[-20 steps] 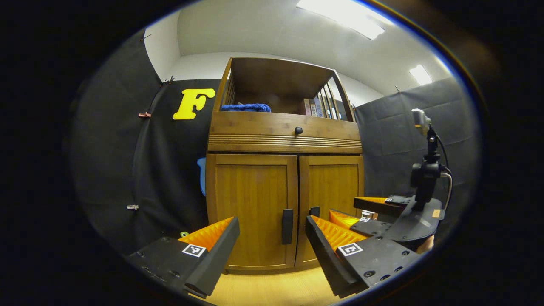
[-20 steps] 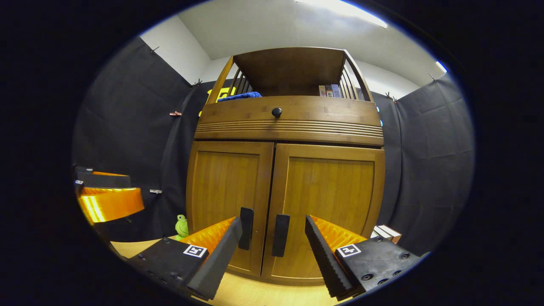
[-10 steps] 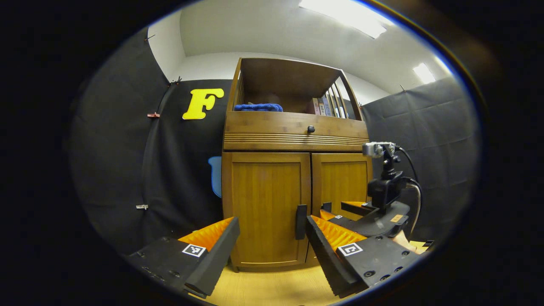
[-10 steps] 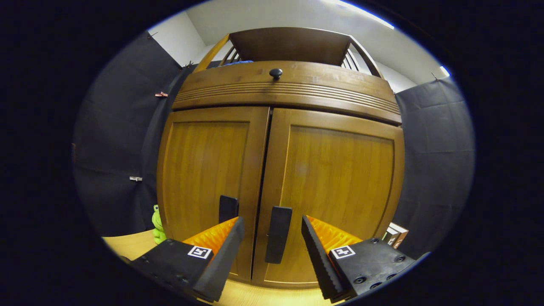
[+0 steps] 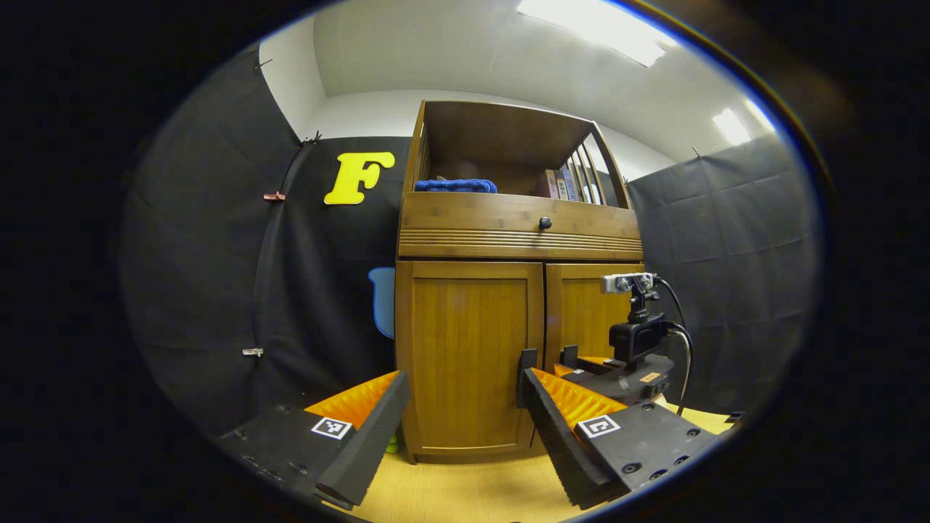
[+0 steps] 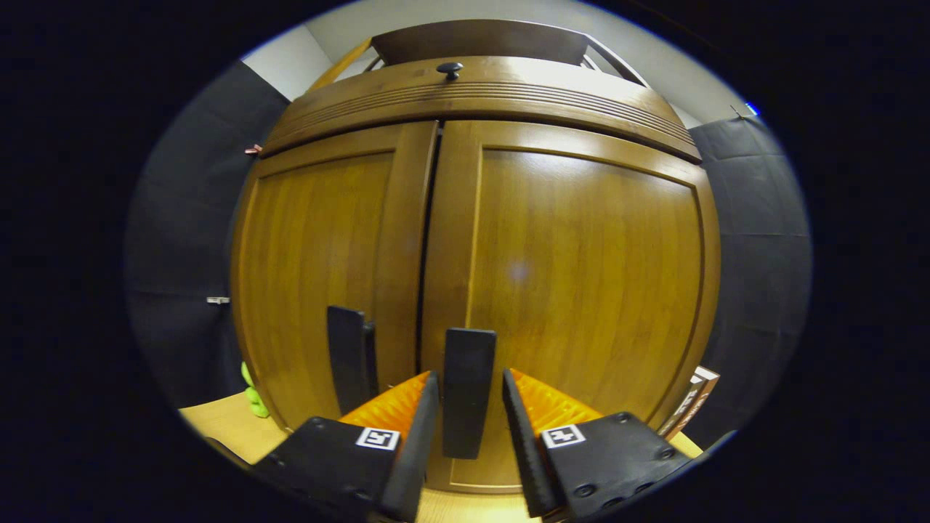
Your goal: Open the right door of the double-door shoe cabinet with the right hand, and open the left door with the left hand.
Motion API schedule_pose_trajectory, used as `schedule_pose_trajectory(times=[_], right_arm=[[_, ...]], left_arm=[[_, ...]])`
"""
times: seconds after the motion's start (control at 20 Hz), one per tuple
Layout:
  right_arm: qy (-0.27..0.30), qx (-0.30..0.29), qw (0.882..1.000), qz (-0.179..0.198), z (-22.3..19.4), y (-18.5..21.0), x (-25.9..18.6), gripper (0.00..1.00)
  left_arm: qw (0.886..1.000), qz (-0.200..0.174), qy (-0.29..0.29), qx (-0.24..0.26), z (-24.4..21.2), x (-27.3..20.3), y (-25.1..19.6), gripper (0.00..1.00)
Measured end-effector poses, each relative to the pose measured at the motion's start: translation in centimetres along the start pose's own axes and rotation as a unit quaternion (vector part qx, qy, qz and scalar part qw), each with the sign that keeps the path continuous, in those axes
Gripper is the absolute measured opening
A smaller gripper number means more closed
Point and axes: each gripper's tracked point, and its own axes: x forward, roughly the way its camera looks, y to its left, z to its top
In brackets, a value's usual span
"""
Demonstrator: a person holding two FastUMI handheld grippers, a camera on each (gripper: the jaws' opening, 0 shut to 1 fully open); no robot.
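Observation:
The wooden shoe cabinet (image 5: pixel 472 349) stands ahead with both doors closed. In the right gripper view, the right door (image 6: pixel 581 290) is very near. My right gripper (image 6: pixel 468 378) straddles the right door's dark upright handle (image 6: pixel 468 392), its jaws narrowed with a thin gap on each side. The left door's handle (image 6: pixel 349 356) is just to the left. In the left gripper view, my left gripper (image 5: pixel 465 407) is open, a short way back from the left door (image 5: pixel 468 349). The left handle (image 5: pixel 526 367) peeks out behind one fingertip. The right gripper (image 5: pixel 574 361) is at the right door.
Above the doors is a drawer with a round knob (image 5: pixel 545 223). The open shelf holds a blue cloth (image 5: pixel 455 186) and books (image 5: pixel 563 185). A green toy (image 6: pixel 254 396) sits left of the cabinet and a box (image 6: pixel 697 396) to its right. The floor (image 5: pixel 465 494) is wood.
The right gripper moved up to the right door and its fingers narrowed around the handle. The left gripper drew back a little, so the cabinet looks smaller and farther right.

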Motion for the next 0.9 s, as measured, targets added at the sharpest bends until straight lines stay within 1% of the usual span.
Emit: schedule_pose_trajectory(times=[0.05,0.15,0.2,0.25,0.3,0.45,0.5,0.55,0.6,0.65,0.7,0.8,0.85,0.9], right_arm=[[0.003,-0.002,1.000,0.000,-0.3,0.2,0.6,0.51],[0.000,-0.012,1.000,-0.006,-0.2,0.3,0.5,0.37],[0.001,-0.013,1.000,-0.007,-0.4,0.3,0.5,0.42],[0.000,-0.012,1.000,-0.006,-0.2,0.4,0.5,0.32],[0.003,-0.016,1.000,-0.001,-0.3,0.4,0.3,0.27],[0.006,-0.016,1.000,0.008,-0.3,0.4,0.0,0.28],[0.006,-0.019,1.000,0.011,-0.4,0.4,-0.2,0.32],[0.008,-0.020,1.000,0.014,-0.4,0.4,-0.6,0.28],[0.010,-0.019,1.000,0.018,-0.4,0.5,-1.0,0.32],[0.012,-0.017,1.000,0.023,-0.4,0.5,-1.6,0.32],[0.014,-0.015,0.999,0.028,-0.3,0.5,-2.0,0.28],[0.015,-0.015,0.999,0.036,-0.3,0.5,-2.9,0.28],[0.015,-0.016,0.999,0.039,-0.2,0.5,-3.4,0.32],[0.016,-0.018,0.999,0.042,-0.3,0.3,-4.0,0.32]], left_arm=[[1.000,0.000,0.001,0.000,-0.2,-0.1,0.0,0.97],[1.000,0.001,0.004,0.001,-0.3,-0.2,0.1,0.97],[1.000,0.003,0.005,0.001,-0.3,-0.3,0.3,0.97],[1.000,0.005,0.006,0.002,-0.5,-0.2,0.8,0.97],[1.000,0.008,0.006,0.003,-0.5,-0.2,1.1,0.97],[1.000,0.014,0.000,-0.002,-0.6,-0.4,1.5,0.97],[1.000,0.013,-0.001,-0.004,-0.5,-0.4,1.4,0.97],[1.000,0.011,-0.001,-0.004,-0.8,-0.3,1.2,0.97],[1.000,0.008,0.000,-0.004,-0.8,-0.3,1.1,0.97],[1.000,0.006,0.003,-0.002,-1.1,-0.2,0.9,0.97],[1.000,0.003,0.006,-0.001,-1.2,-0.2,0.7,0.97],[1.000,-0.007,0.010,-0.001,-1.6,0.0,-0.2,0.97],[1.000,-0.014,0.012,-0.002,-1.8,0.1,-0.7,0.97],[1.000,-0.020,0.013,-0.003,-1.8,0.2,-1.2,0.97]])
